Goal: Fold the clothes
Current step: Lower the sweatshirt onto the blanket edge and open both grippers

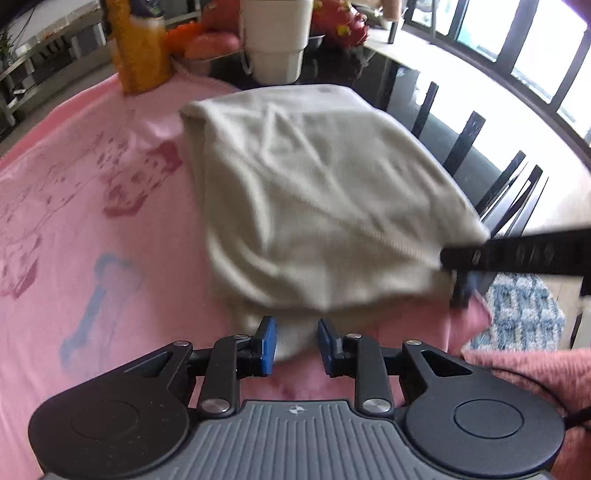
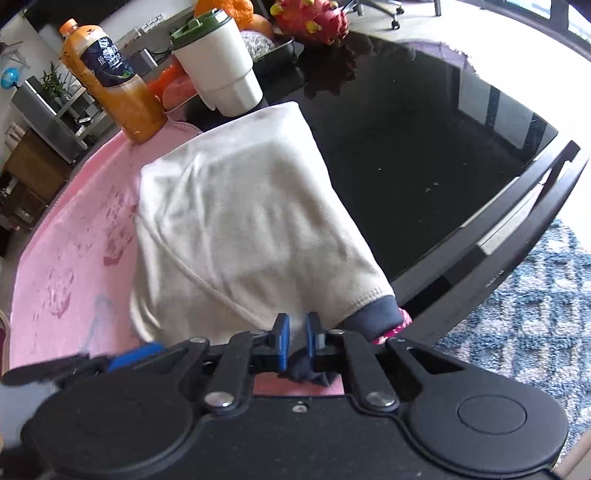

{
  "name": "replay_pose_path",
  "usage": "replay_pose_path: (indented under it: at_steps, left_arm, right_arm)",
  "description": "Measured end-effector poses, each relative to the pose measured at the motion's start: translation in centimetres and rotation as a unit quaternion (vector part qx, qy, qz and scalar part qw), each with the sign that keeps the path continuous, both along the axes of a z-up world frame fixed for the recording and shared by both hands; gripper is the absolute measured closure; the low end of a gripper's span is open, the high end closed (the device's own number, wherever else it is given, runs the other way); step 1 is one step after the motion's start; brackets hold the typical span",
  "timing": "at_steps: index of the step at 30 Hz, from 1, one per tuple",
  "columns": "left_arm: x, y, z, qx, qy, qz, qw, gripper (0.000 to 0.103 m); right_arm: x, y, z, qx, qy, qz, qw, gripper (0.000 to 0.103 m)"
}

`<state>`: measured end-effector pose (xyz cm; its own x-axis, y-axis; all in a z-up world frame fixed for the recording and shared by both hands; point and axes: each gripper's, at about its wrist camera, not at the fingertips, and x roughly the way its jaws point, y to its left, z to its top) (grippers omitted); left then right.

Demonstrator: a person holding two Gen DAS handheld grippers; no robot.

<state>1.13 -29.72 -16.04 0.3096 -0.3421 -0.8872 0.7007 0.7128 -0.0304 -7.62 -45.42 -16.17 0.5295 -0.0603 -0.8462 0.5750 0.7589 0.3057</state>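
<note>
We are folding one cream garment (image 1: 325, 192) that is lying on a pink cloth (image 1: 74, 229) spread over a dark glass bench (image 2: 424, 155), its far end reaching toward a white cup (image 2: 218, 66). Our left claw (image 1: 295, 341) is standing narrowly open, with a fold of the cream fabric lying between its two blue pads (image 1: 267, 341) but, as far as we can tell, not pinched, so it looks to be letting go. Our right claw (image 2: 295, 341) is gripping the near corner by its dark cuff (image 2: 373, 321), probably so that the edge stays taut and straight while the fold is being laid flat. Beyond the garment we are counting one orange juice bottle (image 2: 107, 81), the one cup and one red dragon fruit (image 2: 314, 14); other fruit is sitting behind them, too blurred to count.
</note>
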Motion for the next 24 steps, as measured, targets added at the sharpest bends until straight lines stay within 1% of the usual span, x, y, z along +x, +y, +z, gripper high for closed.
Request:
replay_pose_path:
  at_steps: [1, 2, 4, 5, 6, 8, 10, 11, 12, 14, 15, 18, 19, 23, 24]
  left_arm:
    - [-0.3, 0.6, 0.4, 0.000, -0.001, 0.006, 1.0000, 0.077]
    - [-0.5, 1.1, 1.0, 0.001, -0.003, 0.014, 0.9999, 0.077]
    - [-0.6, 2.0, 2.7, -0.009, -0.007, 0.029, 0.9995, 0.076]
    - [-0.7, 2.4, 3.7, -0.016, -0.009, 0.035, 0.9992, 0.074]
    - [-0.8, 2.8, 4.9, -0.023, -0.016, 0.042, 0.9987, 0.068]
    - [-1.1, 3.7, 7.7, -0.038, -0.034, 0.056, 0.9971, 0.058]
    - [-1.7, 4.5, 10.0, -0.052, -0.044, 0.063, 0.9957, 0.051]
    - [-1.9, 4.9, 11.0, -0.060, -0.046, 0.064, 0.9951, 0.042]
    - [-2.2, 5.4, 12.0, -0.068, -0.048, 0.066, 0.9944, 0.035]
    - [-2.8, 6.2, 14.0, -0.083, -0.052, 0.069, 0.9928, 0.032]
    - [-3.3, 6.6, 14.6, -0.087, -0.051, 0.068, 0.9926, 0.029]
    - [-4.6, 7.2, 15.9, -0.089, -0.051, 0.061, 0.9928, 0.026]
    - [-5.0, 7.4, 16.2, -0.090, -0.050, 0.059, 0.9929, 0.025]
    - [-6.2, 8.2, 17.3, -0.101, -0.035, 0.047, 0.9932, 0.025]
    - [-6.5, 8.2, 17.6, -0.103, -0.038, 0.043, 0.9930, 0.024]
  right_arm:
    - [-0.1, 0.3, 0.5, -0.011, -0.007, -0.002, 1.000, 0.080]
    - [-0.2, 0.6, 1.1, -0.023, -0.016, -0.005, 1.000, 0.077]
    - [-0.7, 1.1, 3.3, -0.029, -0.046, -0.007, 0.999, 0.076]
    - [-1.0, 1.4, 4.8, -0.027, -0.064, -0.008, 0.998, 0.071]
    - [-1.2, 1.7, 6.2, -0.027, -0.077, -0.009, 0.997, 0.066]
    - [-1.6, 2.5, 9.5, -0.037, -0.095, -0.001, 0.995, 0.050]
    - [-2.1, 3.5, 12.7, -0.057, -0.108, 0.011, 0.992, 0.041]
    - [-2.3, 4.0, 14.3, -0.067, -0.114, 0.017, 0.991, 0.036]
    - [-2.7, 4.6, 15.8, -0.082, -0.113, 0.022, 0.990, 0.034]
    - [-3.3, 5.6, 17.9, -0.106, -0.106, 0.031, 0.988, 0.029]
    - [-3.6, 6.0, 18.9, -0.116, -0.101, 0.038, 0.987, 0.028]
    - [-4.7, 7.2, 21.6, -0.145, -0.094, 0.054, 0.983, 0.025]
    - [-5.0, 7.4, 22.4, -0.153, -0.095, 0.056, 0.982, 0.022]
    - [-6.5, 8.3, 24.8, -0.173, -0.102, 0.056, 0.978, 0.019]
    - [-6.8, 8.5, 25.2, -0.176, -0.104, 0.059, 0.977, 0.018]
